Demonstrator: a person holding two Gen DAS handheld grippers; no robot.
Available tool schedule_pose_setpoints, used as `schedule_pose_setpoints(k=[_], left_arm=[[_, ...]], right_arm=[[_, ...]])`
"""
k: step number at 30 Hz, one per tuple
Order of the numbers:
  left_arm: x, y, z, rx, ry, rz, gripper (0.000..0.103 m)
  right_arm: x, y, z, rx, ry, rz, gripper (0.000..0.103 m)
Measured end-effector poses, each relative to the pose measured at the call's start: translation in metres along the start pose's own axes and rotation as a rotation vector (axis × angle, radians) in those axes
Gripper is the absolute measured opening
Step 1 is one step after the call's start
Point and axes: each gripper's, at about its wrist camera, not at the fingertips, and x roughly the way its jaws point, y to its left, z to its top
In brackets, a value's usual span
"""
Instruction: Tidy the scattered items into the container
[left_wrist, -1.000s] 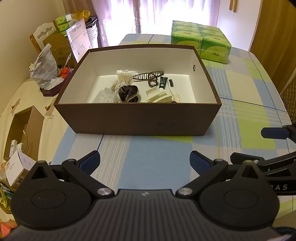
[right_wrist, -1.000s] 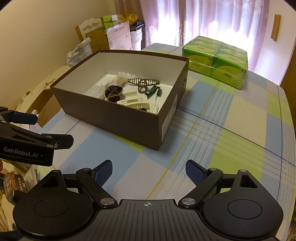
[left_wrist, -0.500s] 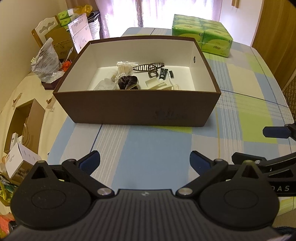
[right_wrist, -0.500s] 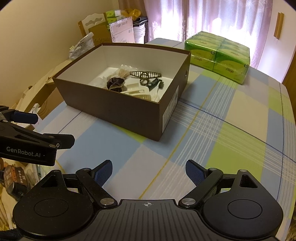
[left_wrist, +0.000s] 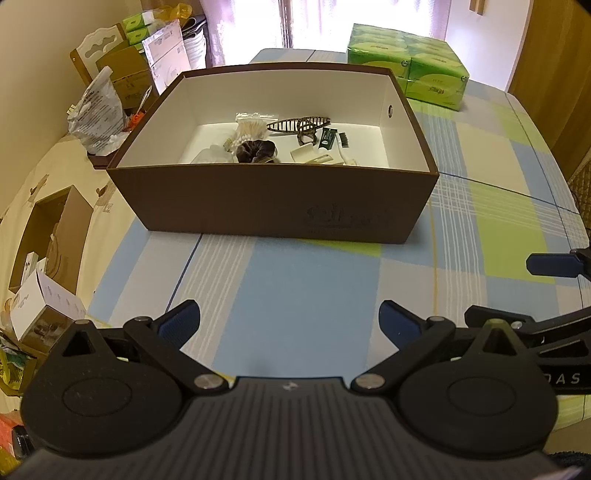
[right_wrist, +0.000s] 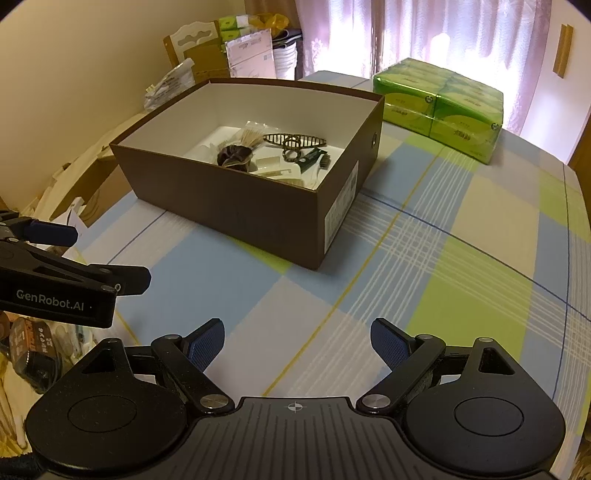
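A brown cardboard box (left_wrist: 273, 199) (right_wrist: 229, 195) with a white inside stands on the checked tablecloth (left_wrist: 295, 280). Inside lie a dark scrunchie (left_wrist: 256, 150) (right_wrist: 232, 156), a brown hair claw (left_wrist: 299, 125) (right_wrist: 295, 140), a packet of cotton swabs (left_wrist: 249, 127), cream clips (left_wrist: 312, 157) and a small green tube (left_wrist: 327, 137). My left gripper (left_wrist: 290, 319) is open and empty, well in front of the box. My right gripper (right_wrist: 297, 341) is open and empty too, near the box's front right corner. Each gripper shows at the edge of the other's view.
A pack of green tissue boxes (left_wrist: 406, 79) (right_wrist: 439, 107) sits on the table behind the box. Beyond the table's left edge are cardboard boxes (left_wrist: 44, 236), a plastic bag (left_wrist: 98, 110) and a chair back (right_wrist: 192, 40). Curtains hang behind the table.
Both grippers have drawn back and risen a little, so the box looks smaller and farther in both views. Both stay open and empty.
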Motion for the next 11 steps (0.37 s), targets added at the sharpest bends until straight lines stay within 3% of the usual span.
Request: schedule_pose_setpoints(k=[11], left_arm=[[-0.0005,-0.0045,-0.0025,-0.013,-0.005,0.017,0.102]], right_arm=[[0.0006,-0.0053,-0.0019,-0.016,0.003,0.007,0.091]])
